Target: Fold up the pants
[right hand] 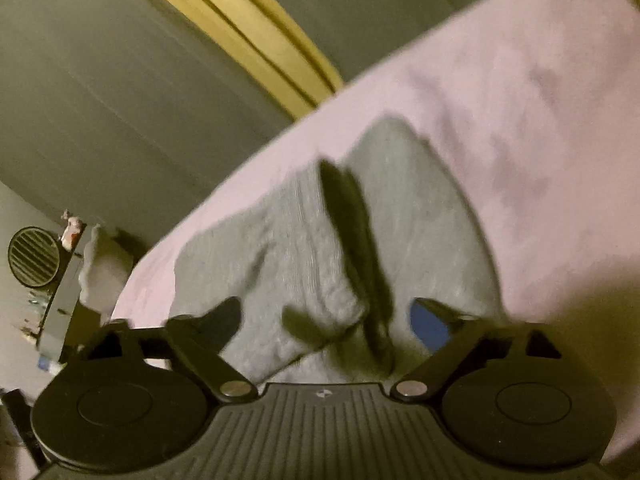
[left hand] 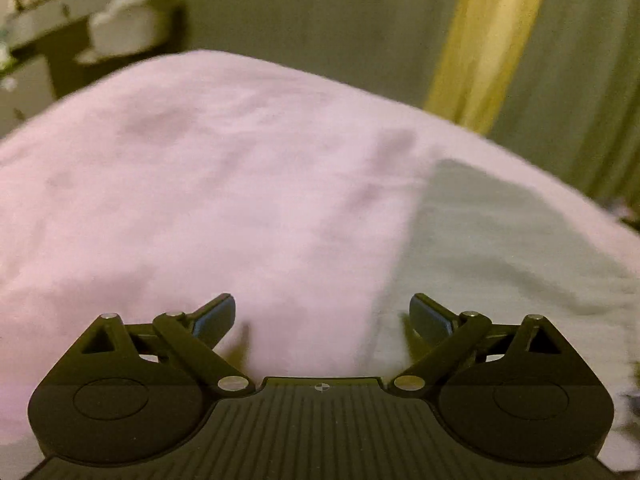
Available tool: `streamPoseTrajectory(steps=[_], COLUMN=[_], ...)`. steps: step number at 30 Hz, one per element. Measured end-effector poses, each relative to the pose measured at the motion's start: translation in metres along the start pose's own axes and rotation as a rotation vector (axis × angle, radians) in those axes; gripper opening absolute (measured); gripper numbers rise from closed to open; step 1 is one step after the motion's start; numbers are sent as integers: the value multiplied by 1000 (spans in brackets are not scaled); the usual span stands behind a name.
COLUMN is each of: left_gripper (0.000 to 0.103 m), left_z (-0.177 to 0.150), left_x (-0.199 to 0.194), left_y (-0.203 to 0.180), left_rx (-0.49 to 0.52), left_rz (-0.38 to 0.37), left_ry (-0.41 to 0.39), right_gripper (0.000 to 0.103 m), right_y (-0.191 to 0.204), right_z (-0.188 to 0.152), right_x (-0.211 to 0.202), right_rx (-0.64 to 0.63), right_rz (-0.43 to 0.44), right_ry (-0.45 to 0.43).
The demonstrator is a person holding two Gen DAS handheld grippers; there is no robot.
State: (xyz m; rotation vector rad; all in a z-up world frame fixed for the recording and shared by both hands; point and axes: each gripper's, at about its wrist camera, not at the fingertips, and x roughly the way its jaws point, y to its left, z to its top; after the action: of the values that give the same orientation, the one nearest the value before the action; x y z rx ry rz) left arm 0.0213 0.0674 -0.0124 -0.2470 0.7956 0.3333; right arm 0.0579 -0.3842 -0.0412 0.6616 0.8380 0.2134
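The grey pants (left hand: 500,248) lie on a pink bedsheet (left hand: 200,200), at the right in the left wrist view. My left gripper (left hand: 322,316) hangs open just over the sheet at the pants' left edge, with nothing gripped. In the right wrist view the pants (right hand: 420,208) look bunched, with a dark band (right hand: 352,232) running down them. A raised fold of the cloth sits between the jaws of my right gripper (right hand: 326,316). Its jaws stand wide, and its pads do not visibly press on the cloth. The picture is blurred.
A yellow curtain (left hand: 488,40) hangs behind the bed against a grey wall. A cluttered shelf (left hand: 80,16) stands beyond the bed's far left corner. In the right wrist view a round slatted object (right hand: 34,256) and a white cloth (right hand: 100,264) sit beside the bed.
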Motion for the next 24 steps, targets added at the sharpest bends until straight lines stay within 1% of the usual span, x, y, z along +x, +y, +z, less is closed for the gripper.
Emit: streamPoseTrajectory(steps=[1, 2, 4, 6, 8, 9, 10, 11, 13, 14, 15, 16, 17, 18, 19, 20, 22, 24], left_gripper=[98, 98, 98, 98, 98, 98, 98, 97, 97, 97, 97, 98, 98, 98, 98, 98, 98, 98], left_z=[-1, -1, -3, -4, -5, -6, -6, -6, -8, -9, -11, -15, -21, -26, -28, -29, -29, -31], left_x=[2, 5, 11, 18, 17, 13, 14, 11, 6, 2, -1, -6, -13, -18, -21, -22, -21, -14], left_y=[1, 3, 4, -1, -2, -2, -4, -3, -3, -4, -7, -11, -17, -23, -28, -31, -33, -32], left_rx=[3, -2, -6, -2, 6, 11, 16, 18, 18, 36, 71, 117, 175, 227, 260, 278, 285, 268], left_rz=[14, 0, -32, -17, -9, -8, -18, -50, -137, -182, -207, -215, -216, -221, -236, -263, -328, -328], left_ry=[6, 26, 62, 78, 68, 63, 64, 75, 97, 108, 109, 101, 85, 73, 75, 82, 105, 137], right_gripper=[76, 69, 69, 72, 84, 88, 96, 99, 99, 99, 99, 97, 88, 81, 69, 67, 66, 71], right_y=[0, -1, -3, -5, -9, -9, -7, -5, 2, 5, 7, 9, 7, 8, 9, 7, -2, -9], right_z=[-1, -3, -4, -1, 4, 4, 5, 6, 6, 5, 4, 3, 3, 1, 0, -1, 0, 5], right_x=[6, 12, 19, 22, 29, 32, 36, 40, 45, 46, 46, 42, 41, 40, 40, 40, 35, 37], right_rx=[-3, -2, 7, 42, 98, 115, 124, 126, 115, 106, 99, 87, 75, 56, 40, 33, 66, 120], right_rz=[-15, -29, -27, -9, 21, 34, 46, 55, 33, 24, 22, 31, 35, 18, -1, -7, 25, 44], right_ry=[32, 58, 91, 104, 126, 136, 145, 151, 160, 161, 156, 146, 142, 137, 135, 131, 134, 154])
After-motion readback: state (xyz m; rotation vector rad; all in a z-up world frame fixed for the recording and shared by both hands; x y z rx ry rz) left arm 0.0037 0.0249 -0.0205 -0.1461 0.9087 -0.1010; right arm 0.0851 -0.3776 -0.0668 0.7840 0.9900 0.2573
